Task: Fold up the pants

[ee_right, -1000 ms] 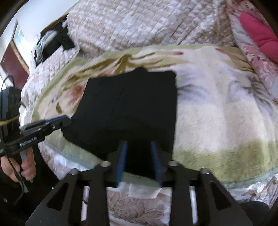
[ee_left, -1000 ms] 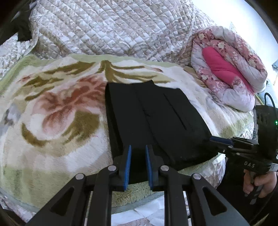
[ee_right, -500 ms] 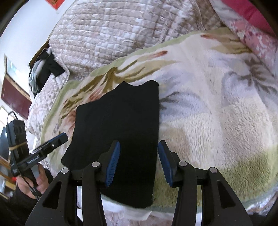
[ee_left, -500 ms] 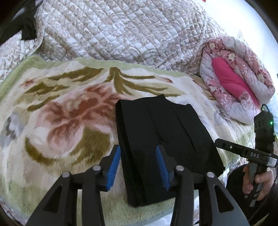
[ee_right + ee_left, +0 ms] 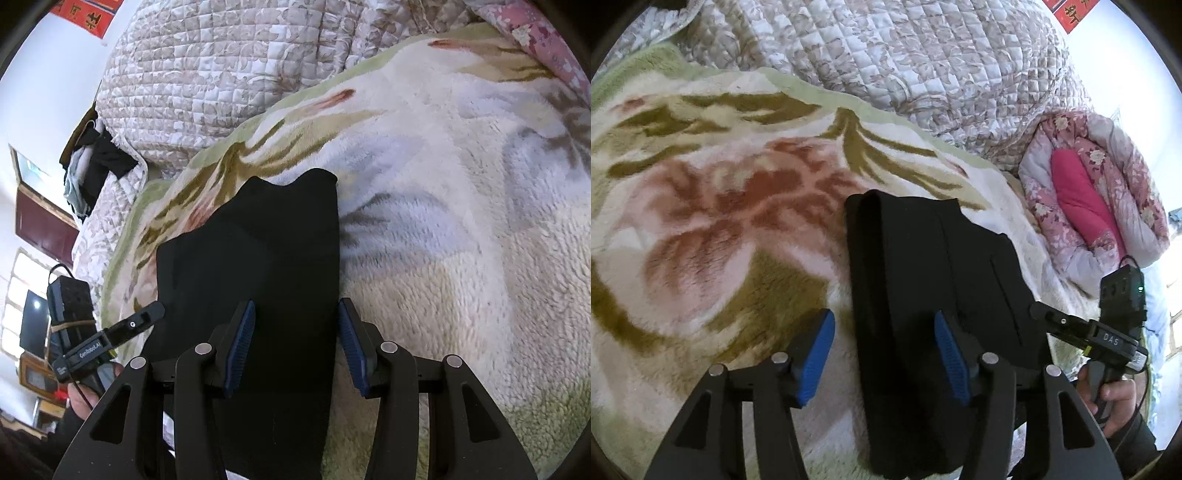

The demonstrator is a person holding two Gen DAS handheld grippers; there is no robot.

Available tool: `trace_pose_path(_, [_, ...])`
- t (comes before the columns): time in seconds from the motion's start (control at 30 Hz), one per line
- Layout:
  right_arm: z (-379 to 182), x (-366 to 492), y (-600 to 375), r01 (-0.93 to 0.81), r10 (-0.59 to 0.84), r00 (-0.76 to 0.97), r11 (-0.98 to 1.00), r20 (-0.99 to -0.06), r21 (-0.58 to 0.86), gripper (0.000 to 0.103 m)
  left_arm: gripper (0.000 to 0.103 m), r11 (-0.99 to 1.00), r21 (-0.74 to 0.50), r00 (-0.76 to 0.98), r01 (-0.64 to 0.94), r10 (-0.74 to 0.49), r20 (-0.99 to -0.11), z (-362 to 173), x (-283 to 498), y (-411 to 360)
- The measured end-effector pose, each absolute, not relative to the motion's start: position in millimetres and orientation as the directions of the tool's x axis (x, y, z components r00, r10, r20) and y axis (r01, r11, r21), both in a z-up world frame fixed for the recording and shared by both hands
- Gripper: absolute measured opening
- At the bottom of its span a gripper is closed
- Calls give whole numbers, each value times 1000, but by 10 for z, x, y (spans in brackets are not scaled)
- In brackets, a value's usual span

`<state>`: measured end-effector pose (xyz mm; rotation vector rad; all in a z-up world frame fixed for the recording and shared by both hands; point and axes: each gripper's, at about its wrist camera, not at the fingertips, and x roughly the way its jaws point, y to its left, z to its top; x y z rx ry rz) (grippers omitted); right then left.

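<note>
**Two close cameras looking down at one bed**

Each camera sits just behind its own jaws, close above the bed, looking forward and down. Both see the black pants [image 5: 934,295] [image 5: 266,266] mid-frame, the flowery blanket [image 5: 713,229] [image 5: 461,229] and the quilt [image 5: 905,62] [image 5: 207,77] along the top. Each sees the other tool at its lower edge.

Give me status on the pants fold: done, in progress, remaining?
Done: the black pants lie as a compact, layered rectangle on the floral fleece blanket, stacked edges visible at its left side. In hand: nothing; the left gripper and right gripper are both open, each straddling a side edge of the bundle. Left: at most a tidy or another fold; I can't tell which.
</note>
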<state>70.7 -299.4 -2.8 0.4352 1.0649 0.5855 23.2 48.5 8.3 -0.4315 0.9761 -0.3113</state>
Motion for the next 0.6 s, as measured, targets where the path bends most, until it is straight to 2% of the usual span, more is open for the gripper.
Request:
trace_pose_path(0.33, [-78,485,-3002,-238,693,307,719,-652,653,47,59,850,-520,537,79,-476,-696,50,55,402])
trace_pose_path(0.43, [-75,495,-2959,-250,679,309,734,-667,632,46,59,857,-509,536,80,-467,-703,49,71,382])
trace_pose_path(0.5, [-61,567,-2933,-247,676,313,736,-667,630,44,59,855,-515,533,68,-467,-706,49,157,376])
trace_pose_path(0.6, [-63,645,-2888,-237,660,327,751,-677,617,31,53,858,-510,537,60,-458,-708,35,260,343])
